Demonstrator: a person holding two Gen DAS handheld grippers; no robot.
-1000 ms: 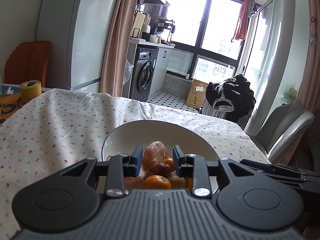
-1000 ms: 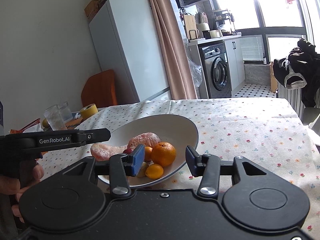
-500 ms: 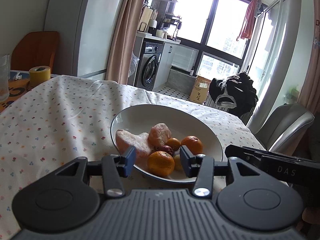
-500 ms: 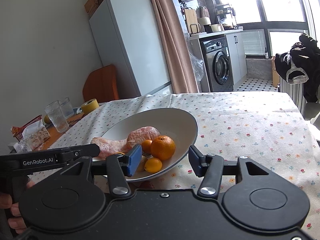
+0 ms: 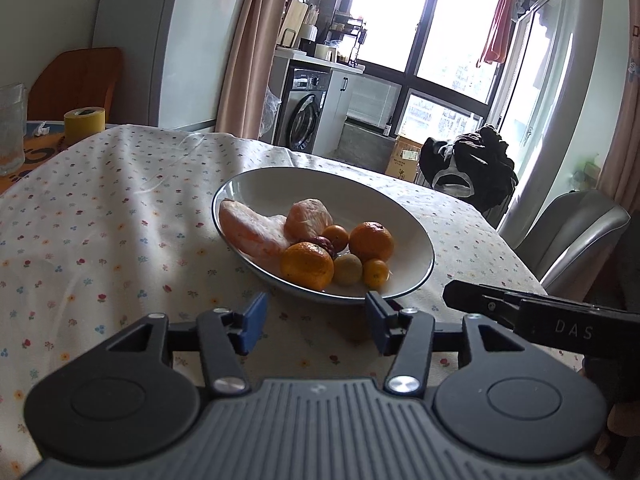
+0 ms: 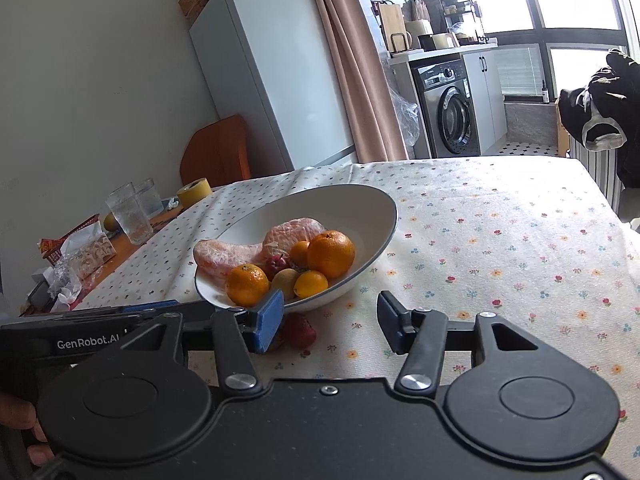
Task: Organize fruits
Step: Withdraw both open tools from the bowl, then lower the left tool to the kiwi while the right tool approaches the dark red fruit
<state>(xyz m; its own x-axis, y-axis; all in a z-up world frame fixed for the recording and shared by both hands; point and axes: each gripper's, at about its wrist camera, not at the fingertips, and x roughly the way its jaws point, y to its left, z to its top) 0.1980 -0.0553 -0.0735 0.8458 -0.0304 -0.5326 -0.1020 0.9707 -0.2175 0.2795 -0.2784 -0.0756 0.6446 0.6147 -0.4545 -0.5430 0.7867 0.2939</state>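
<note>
Both tongs, left gripper [image 5: 314,322] and right gripper [image 6: 329,322], gape wide, holding nothing. 1 red fruit [image 6: 298,331] lies outside the bowl [image 6: 376,216]; likely next, the right gripper must close around it.

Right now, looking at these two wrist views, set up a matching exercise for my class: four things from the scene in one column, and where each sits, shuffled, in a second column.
Things:
1. large orange
2. red fruit
3. yellow tape roll
4. drinking glass

Places:
A. on the tablecloth, outside the bowl, by its near rim
B. in the white bowl
C. on the orange surface beyond the cloth's left edge, nearer the camera
D. at the cloth's far left edge, in front of the wooden chair

Pairs: 1-B, 2-A, 3-D, 4-C
</note>
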